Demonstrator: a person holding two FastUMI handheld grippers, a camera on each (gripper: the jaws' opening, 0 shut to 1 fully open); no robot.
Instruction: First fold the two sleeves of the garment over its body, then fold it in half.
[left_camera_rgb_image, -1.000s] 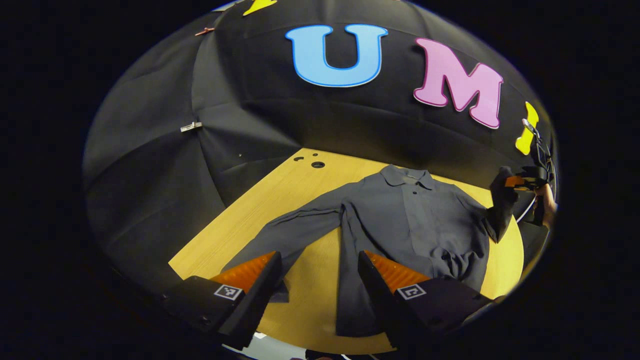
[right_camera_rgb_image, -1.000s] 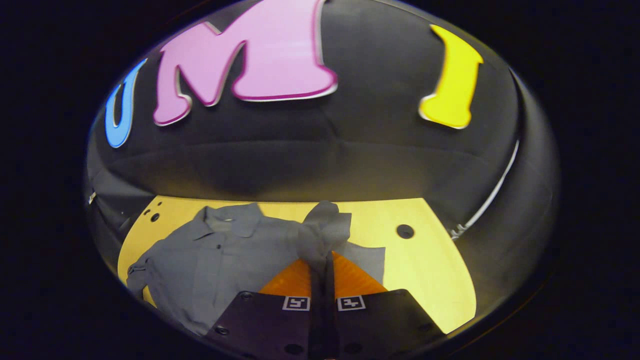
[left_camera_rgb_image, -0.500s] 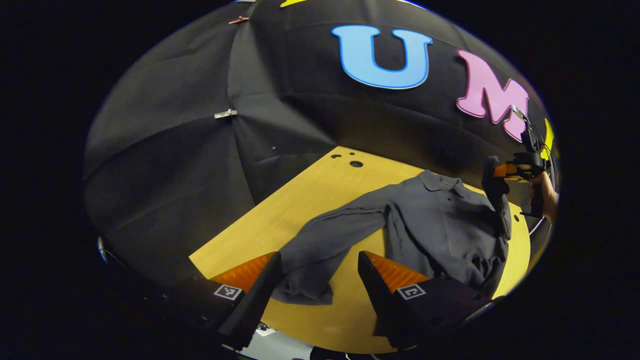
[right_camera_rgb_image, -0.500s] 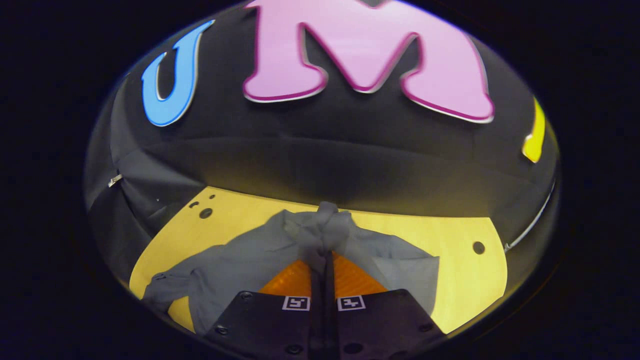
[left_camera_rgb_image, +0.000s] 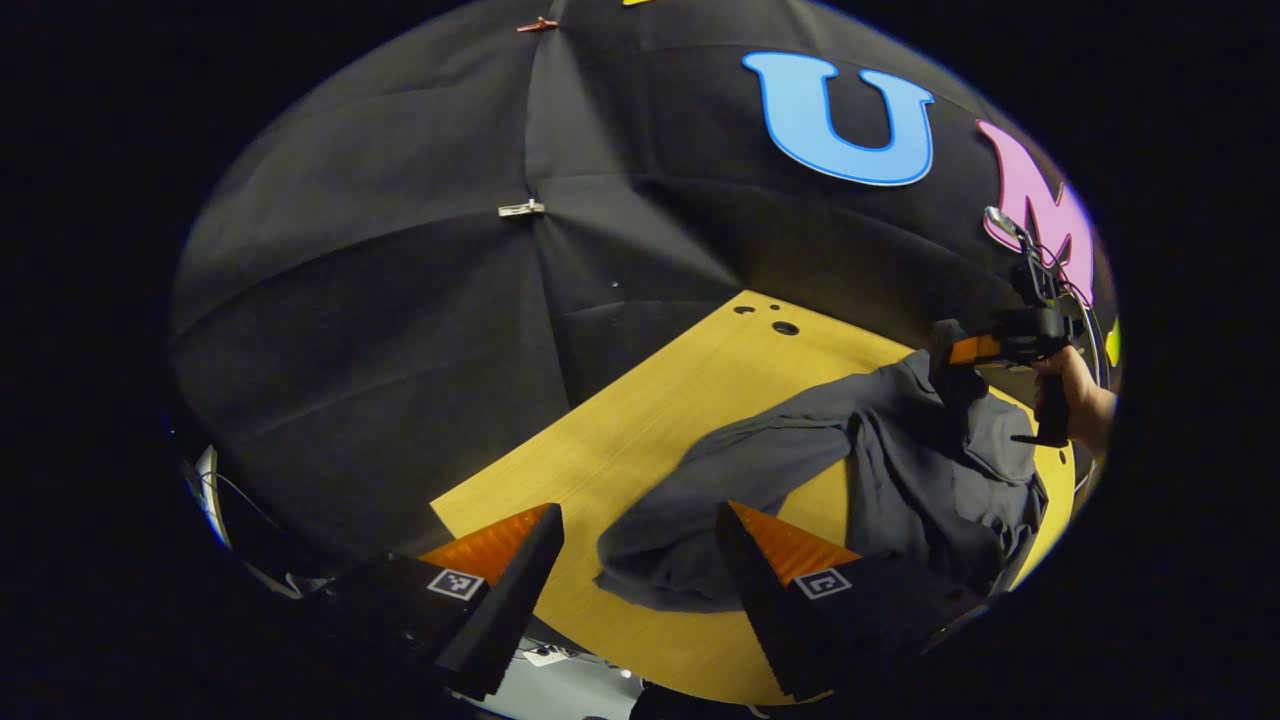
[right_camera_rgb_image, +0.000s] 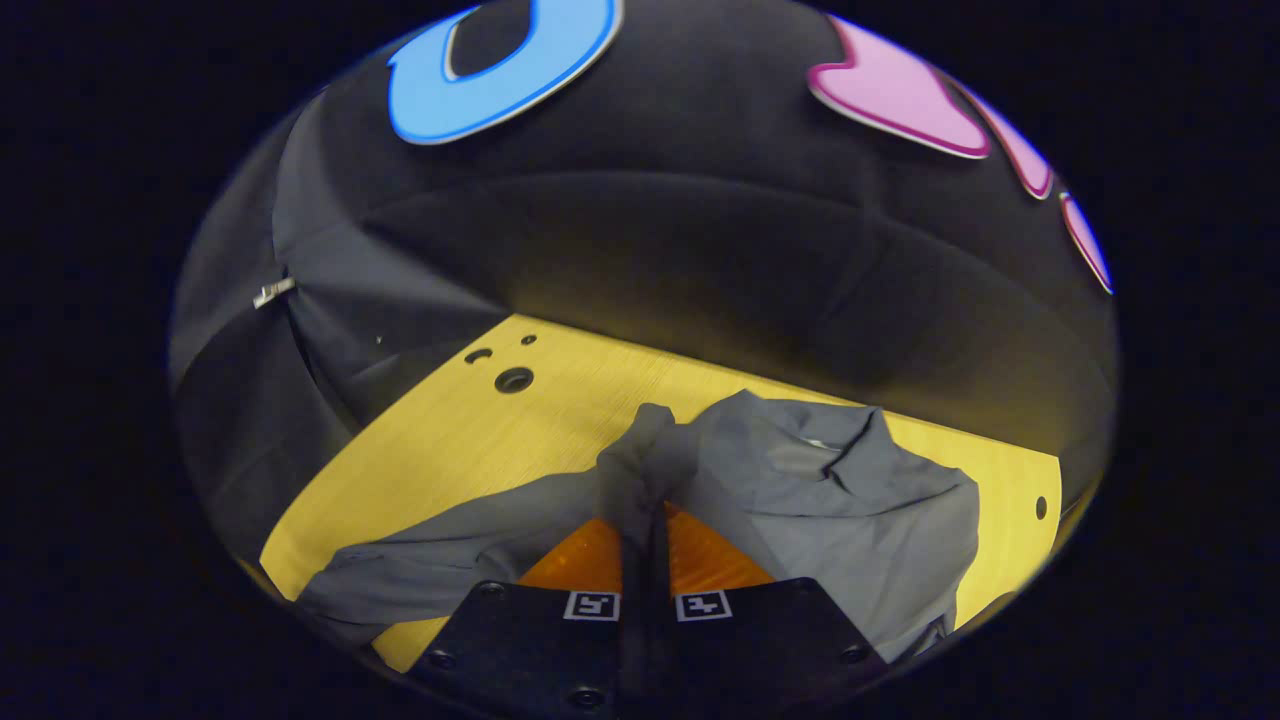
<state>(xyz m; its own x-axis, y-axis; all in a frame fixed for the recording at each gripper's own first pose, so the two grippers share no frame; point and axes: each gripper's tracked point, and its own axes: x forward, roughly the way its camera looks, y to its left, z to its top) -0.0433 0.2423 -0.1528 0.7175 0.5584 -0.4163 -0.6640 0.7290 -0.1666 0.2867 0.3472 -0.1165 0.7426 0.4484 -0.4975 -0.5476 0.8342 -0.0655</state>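
A dark grey collared shirt (left_camera_rgb_image: 900, 470) lies rumpled on the wooden table (left_camera_rgb_image: 640, 430). Its left sleeve (left_camera_rgb_image: 690, 520) stretches toward me, and the cuff rests on the table between the fingers of my left gripper (left_camera_rgb_image: 638, 515), which is open. In the same view my right gripper (left_camera_rgb_image: 975, 350), held by a hand (left_camera_rgb_image: 1075, 400), hangs above the shirt's body with the other sleeve bunched in it. In the right gripper view that right gripper (right_camera_rgb_image: 647, 512) is shut on the sleeve (right_camera_rgb_image: 650, 455), lifted over the shirt's body (right_camera_rgb_image: 840, 500). The left sleeve (right_camera_rgb_image: 430, 570) trails off to the lower left.
Several round holes (left_camera_rgb_image: 785, 327) mark the table's far corner, also the holes (right_camera_rgb_image: 514, 380) in the right gripper view. Black cloth walls close in behind the table. The table's near edge (left_camera_rgb_image: 640, 670) runs just below my left fingers.
My right gripper has carried the held sleeve leftward across the shirt's body, bunching the cloth. My left gripper, still open, has swung left and now straddles the left sleeve's cuff.
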